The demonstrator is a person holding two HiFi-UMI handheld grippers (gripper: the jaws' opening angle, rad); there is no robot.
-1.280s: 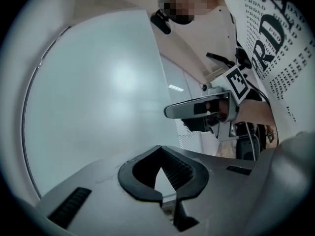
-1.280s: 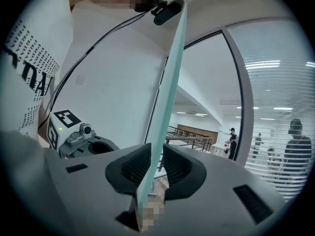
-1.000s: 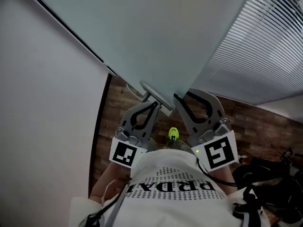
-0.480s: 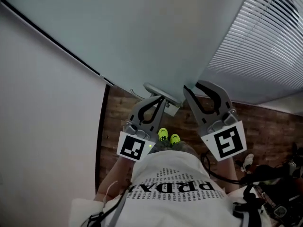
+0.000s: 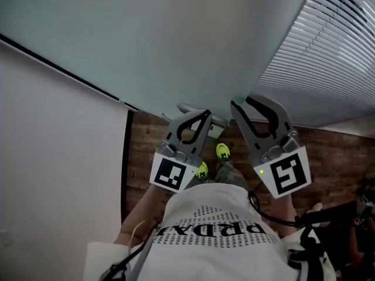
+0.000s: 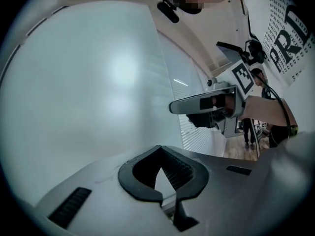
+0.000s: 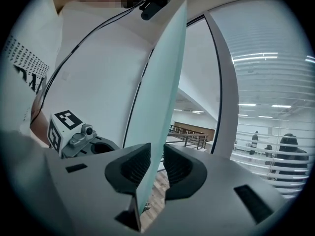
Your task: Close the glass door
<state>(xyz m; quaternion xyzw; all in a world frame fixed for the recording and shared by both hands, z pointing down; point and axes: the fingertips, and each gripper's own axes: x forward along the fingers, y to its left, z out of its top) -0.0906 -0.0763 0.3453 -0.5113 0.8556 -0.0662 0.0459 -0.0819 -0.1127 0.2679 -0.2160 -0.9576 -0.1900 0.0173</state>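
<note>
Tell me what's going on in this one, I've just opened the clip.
A person is working a frosted glass door with a handheld gripper in each hand. The right gripper has the door's free edge between its fingers, which look closed on the pane. The left gripper has its fingers together, holding nothing, close to the door's face. There is open space between the door's edge and the dark frame, so the door isn't shut yet.

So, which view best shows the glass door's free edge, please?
The right gripper view: the glass door stands edge-on between the right hand-held gripper's jaws. The head view and left gripper view show mainly its broad face.
</note>
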